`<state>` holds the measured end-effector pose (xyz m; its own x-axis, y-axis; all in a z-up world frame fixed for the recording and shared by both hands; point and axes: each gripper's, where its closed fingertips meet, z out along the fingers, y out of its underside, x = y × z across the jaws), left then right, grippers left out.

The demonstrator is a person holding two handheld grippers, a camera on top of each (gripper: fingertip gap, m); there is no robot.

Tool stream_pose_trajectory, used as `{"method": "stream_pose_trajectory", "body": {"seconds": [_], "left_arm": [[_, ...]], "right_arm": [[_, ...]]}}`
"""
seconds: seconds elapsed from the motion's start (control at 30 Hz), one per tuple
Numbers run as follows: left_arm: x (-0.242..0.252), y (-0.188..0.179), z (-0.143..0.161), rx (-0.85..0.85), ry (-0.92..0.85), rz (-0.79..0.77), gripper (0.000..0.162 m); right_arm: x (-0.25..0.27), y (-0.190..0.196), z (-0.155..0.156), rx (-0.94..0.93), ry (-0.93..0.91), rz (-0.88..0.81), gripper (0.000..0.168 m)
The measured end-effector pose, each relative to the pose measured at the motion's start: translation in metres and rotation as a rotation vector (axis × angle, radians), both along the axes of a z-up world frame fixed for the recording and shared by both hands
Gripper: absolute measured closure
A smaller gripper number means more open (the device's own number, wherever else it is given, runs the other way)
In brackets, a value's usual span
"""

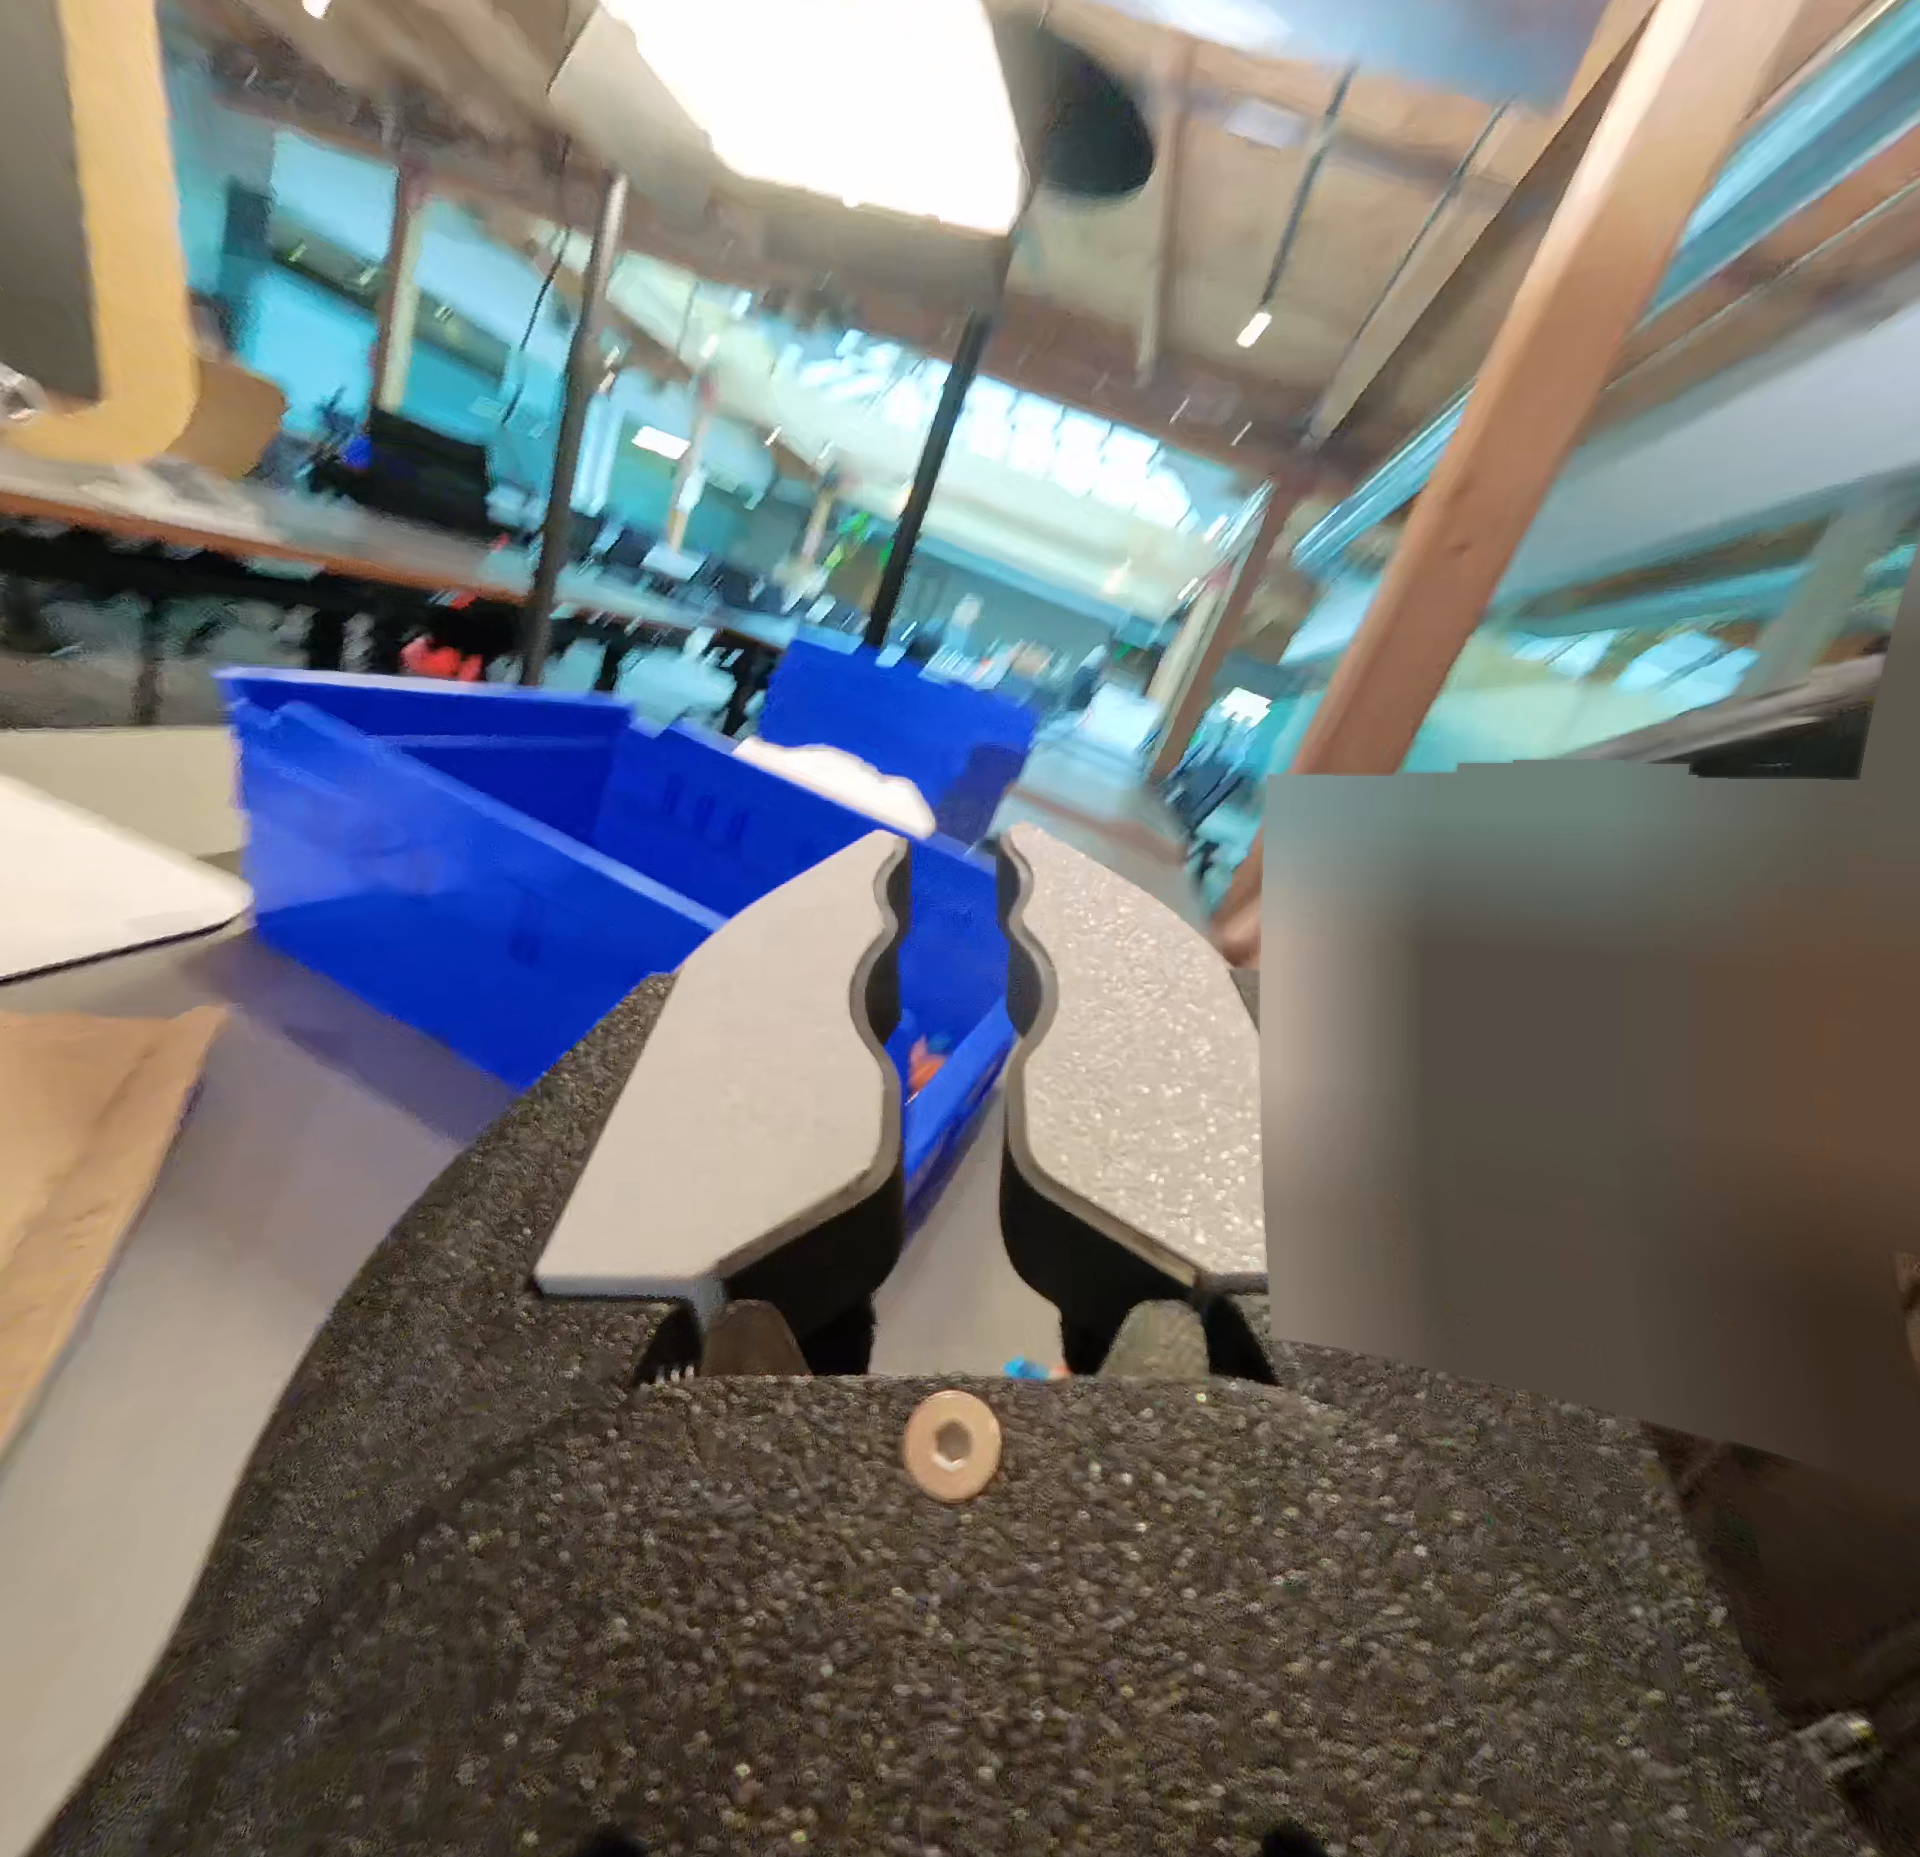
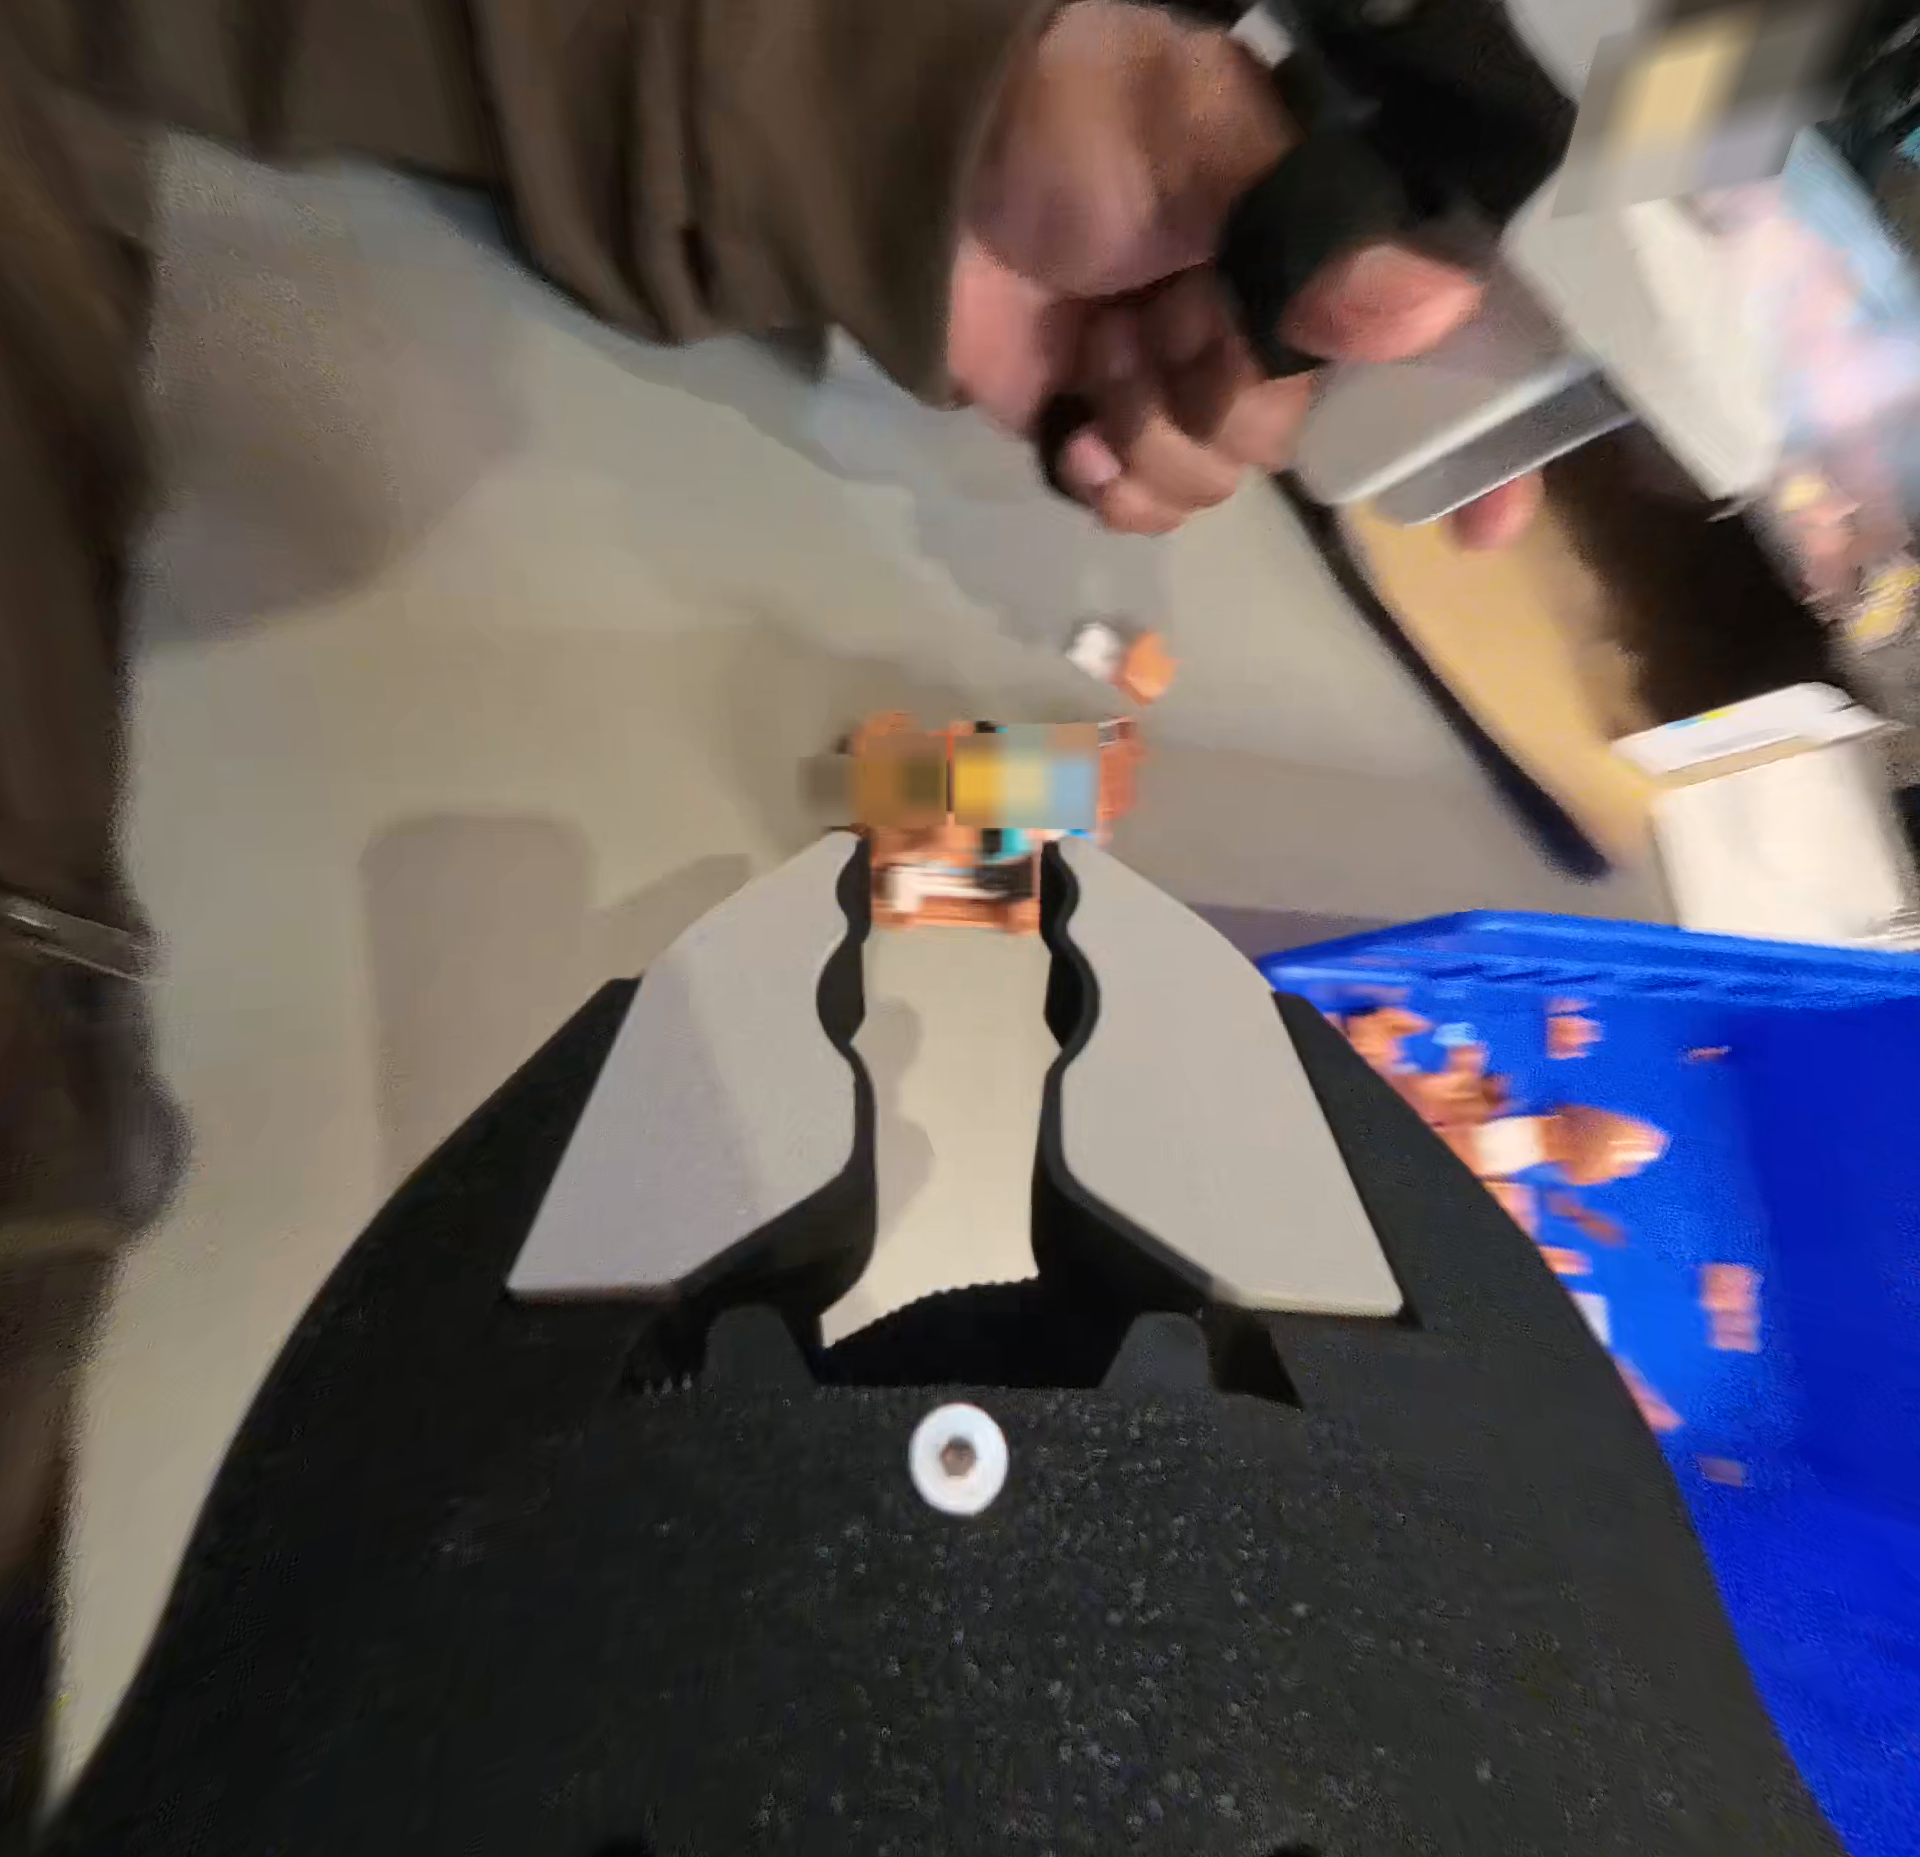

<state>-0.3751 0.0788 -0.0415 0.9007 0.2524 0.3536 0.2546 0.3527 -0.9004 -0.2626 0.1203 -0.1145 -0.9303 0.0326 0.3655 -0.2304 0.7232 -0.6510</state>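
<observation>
In the right wrist view my right gripper [image 2: 954, 857] is closed on a small orange packet [image 2: 951, 903]. The fingertips press on both its sides, and it sticks out ahead of them over the grey table [image 2: 520, 664]. Another small orange and white packet [image 2: 1127, 664] lies on the table just beyond. A blue bin [image 2: 1662, 1132] at the right holds several orange packets. In the left wrist view my left gripper [image 1: 956, 851] is empty with a narrow gap between the jaws. It points at a blue bin [image 1: 468, 872] with an orange piece [image 1: 925, 1064] inside.
A person's hand [image 2: 1143, 280] in a brown sleeve holds the other gripper's black handle [image 2: 1351, 145] at the top of the right wrist view. A white box [image 2: 1766, 820] stands behind the bin. Brown paper [image 1: 83, 1132] and a white sheet [image 1: 83, 893] lie at the left. About 15 centimetres separates my left fingertips from my right.
</observation>
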Motion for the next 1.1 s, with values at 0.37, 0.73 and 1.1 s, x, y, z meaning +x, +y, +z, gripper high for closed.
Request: {"method": "stream_pose_trajectory", "body": {"seconds": [0.37,0.73,1.1], "left_arm": [[0.004,-0.043,-0.161,-1.268,-0.054,-0.095,0.123],[-0.021,-0.026,-0.127,-0.853,-0.219,0.002,0.14],[-0.019,-0.021,-0.004,0.256,-0.156,0.106,0.14]], "right_arm": [[-0.017,0.009,-0.052,-0.245,-0.147,-0.248,0.139],[-0.071,-0.025,-0.005,-0.265,0.11,-0.253,0.144],[-0.12,-0.066,0.049,-0.671,-0.027,-0.405,0.134]]}}
